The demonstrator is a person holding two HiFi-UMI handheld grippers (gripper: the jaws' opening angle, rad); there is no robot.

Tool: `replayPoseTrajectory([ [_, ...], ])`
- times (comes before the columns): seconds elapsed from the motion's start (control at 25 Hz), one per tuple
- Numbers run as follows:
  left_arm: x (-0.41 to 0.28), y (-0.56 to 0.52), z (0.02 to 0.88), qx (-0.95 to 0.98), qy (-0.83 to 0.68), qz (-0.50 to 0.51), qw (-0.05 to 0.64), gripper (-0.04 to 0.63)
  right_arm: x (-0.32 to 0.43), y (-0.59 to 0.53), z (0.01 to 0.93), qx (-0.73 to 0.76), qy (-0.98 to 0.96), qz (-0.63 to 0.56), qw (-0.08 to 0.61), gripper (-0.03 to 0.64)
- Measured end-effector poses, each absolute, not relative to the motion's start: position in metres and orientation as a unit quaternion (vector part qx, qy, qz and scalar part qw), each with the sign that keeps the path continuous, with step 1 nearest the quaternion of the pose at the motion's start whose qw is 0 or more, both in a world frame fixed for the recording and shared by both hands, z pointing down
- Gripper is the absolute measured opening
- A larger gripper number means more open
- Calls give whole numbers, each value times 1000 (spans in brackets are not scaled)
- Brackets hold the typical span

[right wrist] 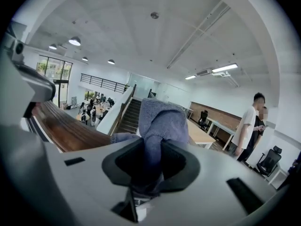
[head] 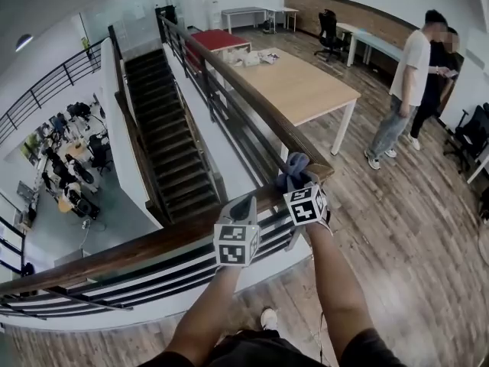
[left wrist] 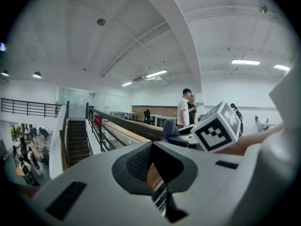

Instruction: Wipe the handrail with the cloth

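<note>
Wood-brown and glossy, the handrail (head: pixel 153 245) crosses my head view from the lower left up to a corner at the right. From there a second run heads away past the staircase (head: pixel 164 136).

My left tongs (head: pixel 246 203) sit over the near run. In the left gripper view their jaws are pressed together with nothing between them (left wrist: pixel 150 160), and rail wood shows just beyond. I cannot tell whether the tip touches the rail or hovers just above it.

Just to the right, my right tongs (head: pixel 296 182) are clamped on the blue-grey cloth (head: pixel 295 167). The right gripper view shows the fabric pinched between the jaws (right wrist: pixel 148 168) and bulging out ahead of them. The bundle rests on the rail right at the corner.

I judge the wipe is under way, or about to start, from this corner end. The next move calls for steady downward pressure and a slide along the rail top. Going left means getting the left tongs out of the way first. The far run is unobstructed.

The cloth's underside is hidden, so I cannot confirm how much of it meets the wood. It also covers the right jaw tips in the head view. The near run leaves the frame at lower left. The counter (head: pixel 306 90) and two people (head: pixel 409 90) further right are well apart from all this.
</note>
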State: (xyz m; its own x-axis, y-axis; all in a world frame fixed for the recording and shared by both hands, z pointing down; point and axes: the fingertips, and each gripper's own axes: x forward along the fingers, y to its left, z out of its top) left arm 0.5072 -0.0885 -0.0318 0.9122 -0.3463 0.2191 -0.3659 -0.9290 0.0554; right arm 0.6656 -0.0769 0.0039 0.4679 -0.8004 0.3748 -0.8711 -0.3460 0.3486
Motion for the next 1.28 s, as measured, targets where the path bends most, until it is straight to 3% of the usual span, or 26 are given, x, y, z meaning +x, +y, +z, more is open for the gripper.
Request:
replayPoseTrajectory([
  [0.32,534,-71,-23,979,-170,109,31,-2,727,-57,0,832,-493,66,245,94],
  [0.68,523,-78,-17,978,-169,113,41,-2,718,-57,-9,838,-498,76,208,97],
  [1.0,442,-89,-37,976,-189,95,44,-2,593,-56,-55,818,-543,4,190,97],
  [1.28,313,-93,-38,964,-240,107,33,-2,431,-49,-76,782,-603,-23,158,97],
])
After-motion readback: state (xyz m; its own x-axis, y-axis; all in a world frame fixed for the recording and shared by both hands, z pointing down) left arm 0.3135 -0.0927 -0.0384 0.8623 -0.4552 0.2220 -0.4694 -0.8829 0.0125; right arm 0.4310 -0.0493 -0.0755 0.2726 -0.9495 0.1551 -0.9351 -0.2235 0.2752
